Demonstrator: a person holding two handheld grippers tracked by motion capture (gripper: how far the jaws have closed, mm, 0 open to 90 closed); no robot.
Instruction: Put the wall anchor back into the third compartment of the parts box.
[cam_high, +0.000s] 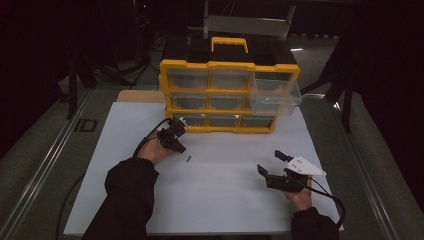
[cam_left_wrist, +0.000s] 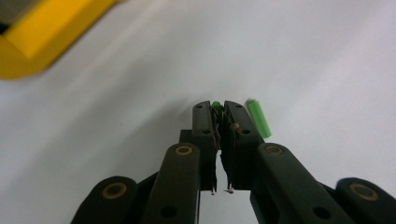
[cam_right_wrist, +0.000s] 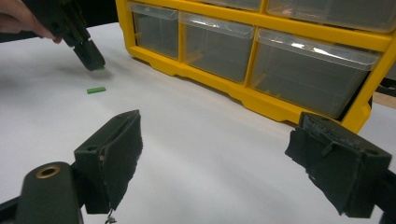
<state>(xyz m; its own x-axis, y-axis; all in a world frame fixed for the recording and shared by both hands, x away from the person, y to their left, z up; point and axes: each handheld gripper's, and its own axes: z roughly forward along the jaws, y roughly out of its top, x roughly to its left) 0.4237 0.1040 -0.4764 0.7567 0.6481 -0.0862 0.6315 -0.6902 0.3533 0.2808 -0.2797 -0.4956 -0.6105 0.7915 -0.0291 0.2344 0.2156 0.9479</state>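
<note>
High view first, reading from the left: your left gripper (cam_high: 176, 141) hangs low over the white desk (cam_high: 225, 200), just in front of the lower left corner of the yellow drawer cabinet (cam_high: 227, 65). Left gripper view shows its fingers (cam_left_wrist: 204, 122) pressed together on a small green piece (cam_left_wrist: 216, 106), of which just the tip peeks out between the pads. Hold that squeeze steady; the piece is tiny and gripped near its end, so any easing would likely drop it. Just to the right of those fingers a second green piece (cam_left_wrist: 259, 118) lies flat on the desk, apart from the one you hold; in the high view it sits as a small green mark (cam_high: 188, 160) near the left gripper. Keep your fingertips from brushing it as you lift, and lift straight up before you travel. Farther right, one clear drawer (cam_high: 275, 95) stands pulled out at the cabinet's right side, which looks the likely place for the pieces; carry the piece well over its rim before you let go. At the far right, your right gripper (cam_high: 269, 164) rests near the desk's right edge with its fingers (cam_right_wrist: 114, 154) wide apart and nothing between them, well clear of your path.
</note>
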